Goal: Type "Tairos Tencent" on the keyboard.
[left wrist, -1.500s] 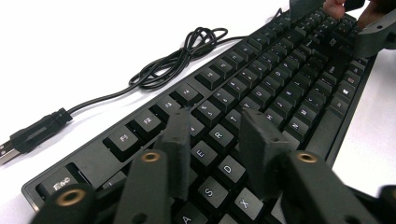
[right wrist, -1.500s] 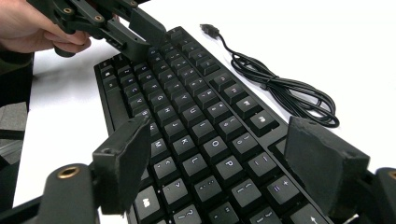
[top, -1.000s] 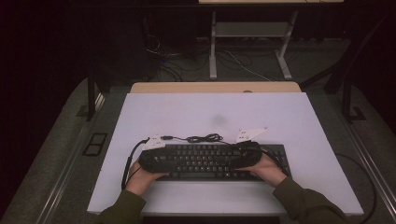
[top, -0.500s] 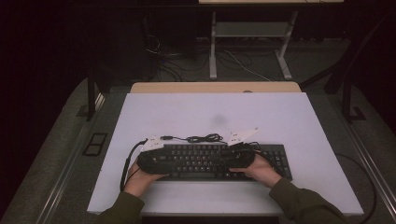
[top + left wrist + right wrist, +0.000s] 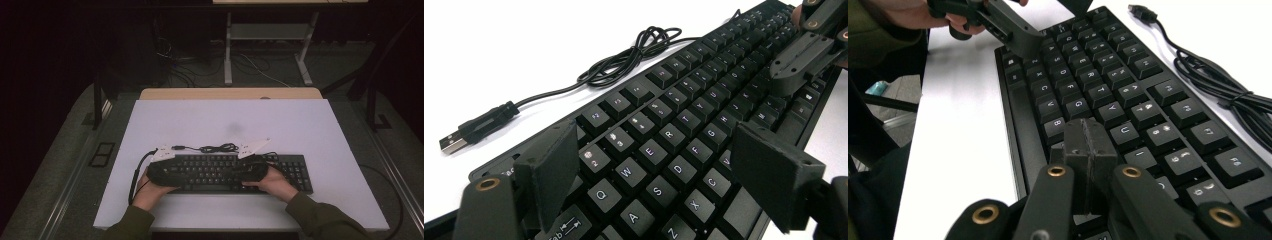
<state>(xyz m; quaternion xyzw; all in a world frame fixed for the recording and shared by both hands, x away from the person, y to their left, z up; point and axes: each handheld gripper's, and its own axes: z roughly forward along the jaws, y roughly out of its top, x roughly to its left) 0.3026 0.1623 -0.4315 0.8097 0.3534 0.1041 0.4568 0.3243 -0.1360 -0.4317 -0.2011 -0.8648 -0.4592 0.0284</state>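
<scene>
A black keyboard (image 5: 220, 172) lies along the near part of the white table, its cable (image 5: 215, 148) coiled behind it and ending in a USB plug (image 5: 454, 142). My left gripper (image 5: 175, 171) hovers over the keyboard's left end. In the left gripper view it (image 5: 664, 167) stands open above the Q-W-E keys; its jaws have just been opening and its pads (image 5: 551, 165) touch nothing. My right gripper (image 5: 242, 172) is over the keyboard's middle. Seen from its own camera, that gripper (image 5: 1089, 145) is shut, having just closed with nothing between the pads, above the keys near H and U.
The white tabletop (image 5: 230, 120) stretches bare behind the keyboard. A wooden strip (image 5: 230, 93) runs along the far edge, with desk legs and cables on the dark floor beyond. A person's hands and green sleeves (image 5: 320, 217) come in over the near edge.
The right hand has shifted slightly left along the keyboard. The left hand has stayed put.
</scene>
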